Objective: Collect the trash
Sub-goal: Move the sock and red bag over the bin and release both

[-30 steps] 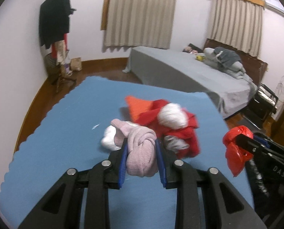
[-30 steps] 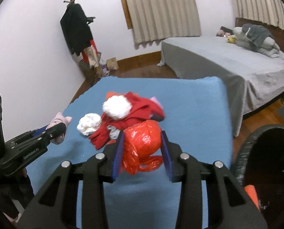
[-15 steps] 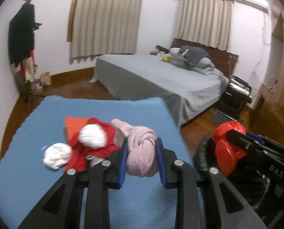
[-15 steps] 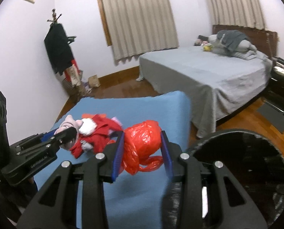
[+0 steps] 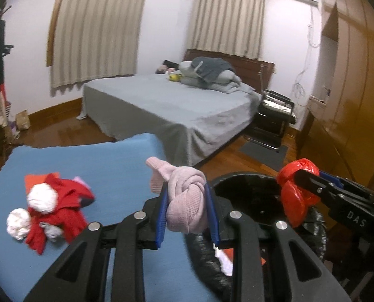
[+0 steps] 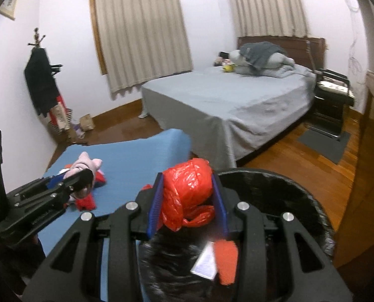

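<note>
Left gripper (image 5: 187,212): we find it pinching a knotted pink knit bundle (image 5: 184,201) between its blue pads.
Pink bundle axis: we note its long axis running away from the camera, the loose tail pointing up and left, the bulk hanging low between the fingers.
Pink bundle position: we place it in the air over the right edge of the blue mat (image 5: 106,168), just beside the rim of the black bin (image 5: 249,178).
Right gripper (image 6: 187,201): we find it clamped on a crumpled red plastic bag (image 6: 187,191).
Red bag axis: we see a rounded wad, tied ends drooping toward the camera.
Red bag position: we place it above the near rim of the bin (image 6: 275,176), whose open mouth lies right of and beneath it.
Bin contents: we observe a white card (image 6: 204,261) and an orange piece (image 6: 227,259).
Mat: a red and white cloth pile (image 5: 51,211) lies at its left, well apart from the bin.
Room: wooden floor (image 6: 287,151) separates bin and bed (image 6: 224,100).
</note>
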`<state>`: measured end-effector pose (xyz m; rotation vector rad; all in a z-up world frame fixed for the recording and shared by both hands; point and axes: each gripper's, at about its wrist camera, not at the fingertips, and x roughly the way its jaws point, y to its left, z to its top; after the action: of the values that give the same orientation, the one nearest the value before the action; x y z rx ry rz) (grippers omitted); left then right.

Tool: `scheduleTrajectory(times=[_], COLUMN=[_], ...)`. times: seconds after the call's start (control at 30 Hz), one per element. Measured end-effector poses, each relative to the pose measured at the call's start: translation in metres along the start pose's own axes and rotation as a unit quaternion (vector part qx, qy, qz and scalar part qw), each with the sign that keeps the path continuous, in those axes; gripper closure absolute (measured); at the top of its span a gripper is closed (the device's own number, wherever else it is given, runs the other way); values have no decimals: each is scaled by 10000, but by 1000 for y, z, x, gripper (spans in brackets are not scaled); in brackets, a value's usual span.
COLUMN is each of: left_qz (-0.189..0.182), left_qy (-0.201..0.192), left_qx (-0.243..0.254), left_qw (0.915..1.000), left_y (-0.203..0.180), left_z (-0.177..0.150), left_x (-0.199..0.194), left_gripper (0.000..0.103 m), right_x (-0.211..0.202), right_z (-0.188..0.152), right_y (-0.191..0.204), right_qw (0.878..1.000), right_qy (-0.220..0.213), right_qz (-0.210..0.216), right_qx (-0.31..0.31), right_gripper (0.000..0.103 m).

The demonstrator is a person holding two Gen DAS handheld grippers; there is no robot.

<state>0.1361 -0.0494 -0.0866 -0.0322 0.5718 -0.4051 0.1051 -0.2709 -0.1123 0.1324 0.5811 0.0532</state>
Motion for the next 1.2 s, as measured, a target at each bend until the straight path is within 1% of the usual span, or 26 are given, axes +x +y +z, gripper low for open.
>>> scheduleTrajectory(times=[0.1,0.4,0.57,0.67,0.7,0.73,0.77,0.8,0.83,0.87,0.9,0.93,0.97,1.0,1.03,1.07,1.1,1.13,1.2], left_qz=[-138,-544,-738,-886,-951,-1019,-1061,-1083,-1081,-1064,-1029,-959,-896,-822,-708,-594,-423,-315,-51], left_qy=[6,107,179,273,326,389,419,442,433,413,393,369,347,312,260,218,136,74,-51], left_qx=[51,181,310,353,366,377,377,375,364,344,318,275,237,200,171,153,119,90,13], left_qw=[9999,9983,9966,9951,9943,9933,9928,9924,9925,9929,9934,9943,9951,9959,9970,9979,9989,9994,10000], left_y=[-16,-52,-71,-81,-83,-85,-86,-86,-84,-83,-80,-75,-71,-66,-60,-57,-48,-40,-20], left_z=[0,-7,-11,-16,-17,-19,-21,-22,-22,-22,-22,-20,-20,-19,-17,-16,-15,-13,-14], left_x=[8,30,43,50,53,55,56,57,55,54,53,53,51,50,47,45,39,36,24], left_gripper=[75,75,75,75,74,72,67,63,56,53,51,47,44,42,37,29,25,19,15], right_x=[-3,-11,-10,-8,-8,-7,-6,-5,-4,-4,-5,-5,-5,-5,-5,-5,-4,-3,1], right_z=[-5,-20,-25,-28,-31,-30,-32,-33,-32,-32,-33,-34,-34,-33,-32,-32,-31,-30,-27], right_y=[-19,-58,-73,-82,-85,-88,-90,-91,-92,-93,-94,-95,-93,-92,-90,-86,-85,-81,-73], right_qw=[9998,9978,9964,9953,9947,9942,9936,9932,9927,9923,9918,9915,9911,9909,9909,9915,9919,9925,9937], right_qy=[24,79,148,183,196,208,231,238,237,222,193,179,144,115,80,67,71,79,97], right_qz=[-187,-634,-800,-903,-959,-1002,-1053,-1082,-1127,-1160,-1204,-1228,-1267,-1288,-1295,-1256,-1221,-1169,-1059], right_qx=[52,189,252,288,321,332,343,352,367,377,385,384,379,373,358,341,338,346,359], right_gripper=[67,67,67,65,62,58,56,50,43,39,33,25,20,12,9,8,5,5,5])
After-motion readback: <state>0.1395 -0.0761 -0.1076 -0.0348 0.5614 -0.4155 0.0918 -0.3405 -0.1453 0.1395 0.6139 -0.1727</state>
